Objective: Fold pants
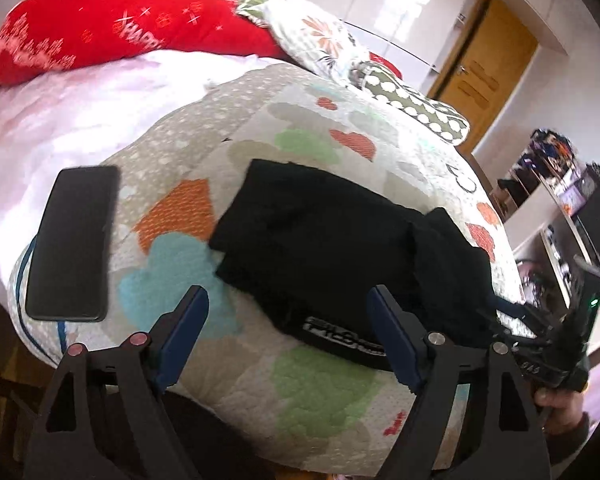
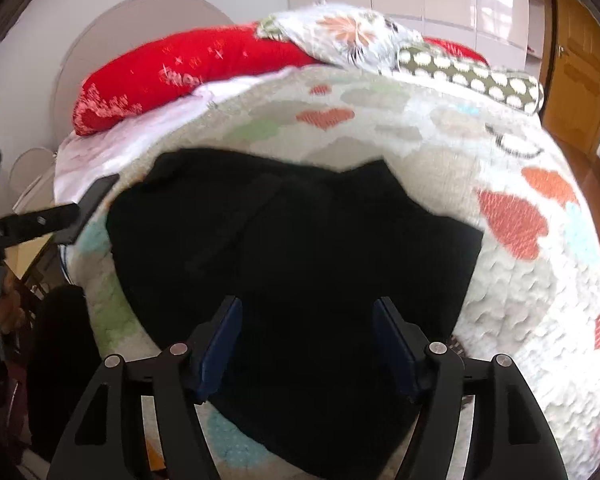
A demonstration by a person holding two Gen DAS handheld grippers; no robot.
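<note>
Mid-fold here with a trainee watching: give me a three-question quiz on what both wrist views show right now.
1. True or false: the left gripper is shut on the black pants.
2. What lies left of the pants on the quilt? A) phone B) mug C) book
3. Fill in: against the red pillow rests a ____-patterned pillow.

Key: 1 false, both it and the right gripper are open; 2 A; 3 floral.

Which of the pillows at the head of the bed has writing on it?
The red pillow, farthest left in the left wrist view: it carries pale lettering and snowflake marks. The floral pillow beside it shows orange flowers, and the green one white dots.
</note>
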